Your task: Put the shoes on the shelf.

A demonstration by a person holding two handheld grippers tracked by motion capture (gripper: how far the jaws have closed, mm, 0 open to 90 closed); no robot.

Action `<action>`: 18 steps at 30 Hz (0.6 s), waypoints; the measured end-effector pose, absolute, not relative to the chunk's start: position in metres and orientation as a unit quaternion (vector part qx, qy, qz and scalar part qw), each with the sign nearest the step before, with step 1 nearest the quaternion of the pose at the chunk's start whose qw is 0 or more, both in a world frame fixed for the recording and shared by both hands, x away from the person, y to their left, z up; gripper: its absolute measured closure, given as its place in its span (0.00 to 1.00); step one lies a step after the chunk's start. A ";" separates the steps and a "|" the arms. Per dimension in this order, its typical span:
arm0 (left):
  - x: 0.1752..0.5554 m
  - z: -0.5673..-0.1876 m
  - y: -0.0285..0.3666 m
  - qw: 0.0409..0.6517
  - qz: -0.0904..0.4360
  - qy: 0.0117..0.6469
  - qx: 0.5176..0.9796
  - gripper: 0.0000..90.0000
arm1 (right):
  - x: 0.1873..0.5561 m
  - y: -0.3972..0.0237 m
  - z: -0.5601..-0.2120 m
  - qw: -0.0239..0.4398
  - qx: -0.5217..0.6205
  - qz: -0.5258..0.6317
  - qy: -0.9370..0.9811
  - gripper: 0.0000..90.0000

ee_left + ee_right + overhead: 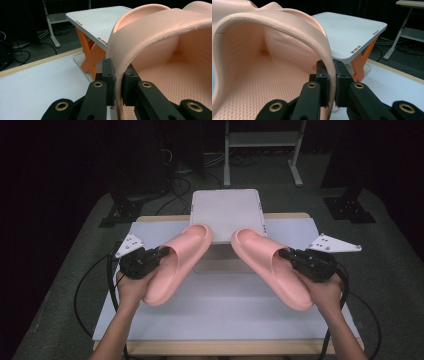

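Note:
Two pink foam slippers are held above the white table top [225, 315]. My left gripper [161, 254] is shut on the outer side of the strap of the left slipper [177, 262], whose toe points up toward the white tray. In the left gripper view the pads pinch the strap edge of the left slipper [160, 32] at my left gripper [119, 85]. My right gripper [289, 255] is shut on the strap of the right slipper [272, 267]. The right gripper view shows that right slipper [274, 57] clamped in my right gripper [332, 83].
A white tray-like stand [227, 212] on orange legs [91, 56] stands at the table's back middle, with both slipper toes near its front edge. Cables and metal frame legs [260, 150] lie on the dark floor beyond. The stand's top [352, 32] is bare.

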State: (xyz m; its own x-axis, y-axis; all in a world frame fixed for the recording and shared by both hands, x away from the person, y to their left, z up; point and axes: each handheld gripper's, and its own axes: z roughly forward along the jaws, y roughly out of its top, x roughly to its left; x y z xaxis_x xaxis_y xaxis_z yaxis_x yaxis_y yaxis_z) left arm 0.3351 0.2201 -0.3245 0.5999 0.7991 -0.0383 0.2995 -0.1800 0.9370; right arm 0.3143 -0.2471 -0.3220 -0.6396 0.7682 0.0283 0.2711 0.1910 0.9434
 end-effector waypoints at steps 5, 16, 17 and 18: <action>0.342 -0.324 0.220 0.521 0.238 0.381 0.726 0.92 | 0.322 -0.244 -0.321 0.237 0.353 0.531 0.733 0.93; 0.357 -0.318 0.217 0.519 0.238 0.384 0.726 0.93 | 0.341 -0.239 -0.321 0.237 0.358 0.526 0.734 0.93; 0.359 -0.318 0.217 0.518 0.238 0.384 0.726 0.93 | 0.343 -0.239 -0.321 0.238 0.359 0.525 0.734 0.93; 0.361 -0.317 0.217 0.517 0.239 0.385 0.726 0.92 | 0.344 -0.239 -0.320 0.237 0.360 0.524 0.734 0.93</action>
State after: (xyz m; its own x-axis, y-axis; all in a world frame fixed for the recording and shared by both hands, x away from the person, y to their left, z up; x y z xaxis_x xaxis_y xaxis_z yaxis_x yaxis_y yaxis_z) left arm 0.3606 0.2166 -0.3169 0.5897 0.8060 -0.0512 0.3122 -0.1691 0.9348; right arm 0.3440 -0.2393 -0.3203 -0.6281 0.7776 0.0293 0.2801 0.1908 0.9408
